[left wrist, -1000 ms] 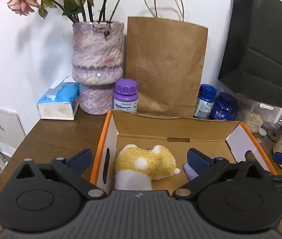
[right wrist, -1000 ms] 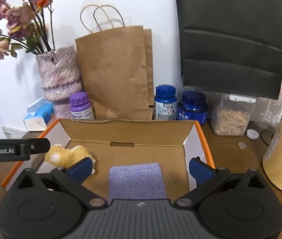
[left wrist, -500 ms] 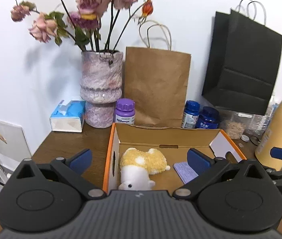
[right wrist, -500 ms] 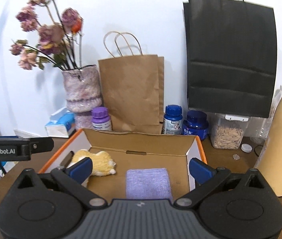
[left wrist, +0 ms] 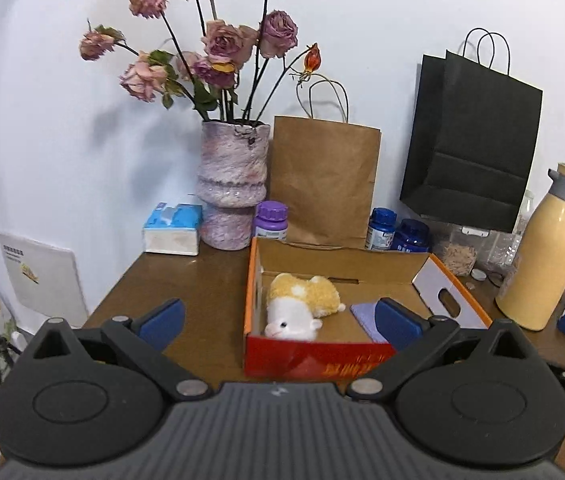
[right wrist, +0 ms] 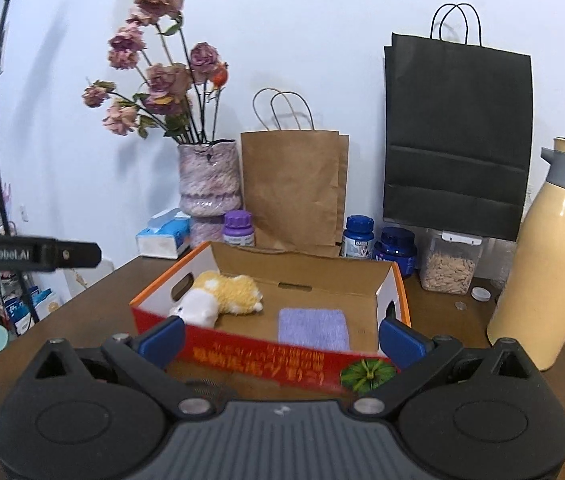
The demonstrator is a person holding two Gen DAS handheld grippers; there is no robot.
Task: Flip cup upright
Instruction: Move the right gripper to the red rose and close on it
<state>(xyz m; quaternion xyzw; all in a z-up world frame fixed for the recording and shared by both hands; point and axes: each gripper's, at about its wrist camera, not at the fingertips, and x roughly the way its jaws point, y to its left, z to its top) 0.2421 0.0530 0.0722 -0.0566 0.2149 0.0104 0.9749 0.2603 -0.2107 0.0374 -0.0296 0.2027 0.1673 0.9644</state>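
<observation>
In box [right wrist: 386, 292]: plush [right wrist: 222, 294], cloth [right wrist: 314, 328]; both tongs [left wrist: 280, 316] [right wrist: 282, 338] spread, empty.

Bright room, soft light, bendy edges.
The flowers [left wrist: 210, 52] throw a soft gray shadow on the wall [left wrist: 42, 120] at left; corners go dark, and the middle looks maybe a little blurry.

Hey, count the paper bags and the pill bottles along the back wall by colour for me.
Brown bag: 1
Black bag: 1
Purple bottle: 1
Blue bottles: 2
Total: 5
</observation>
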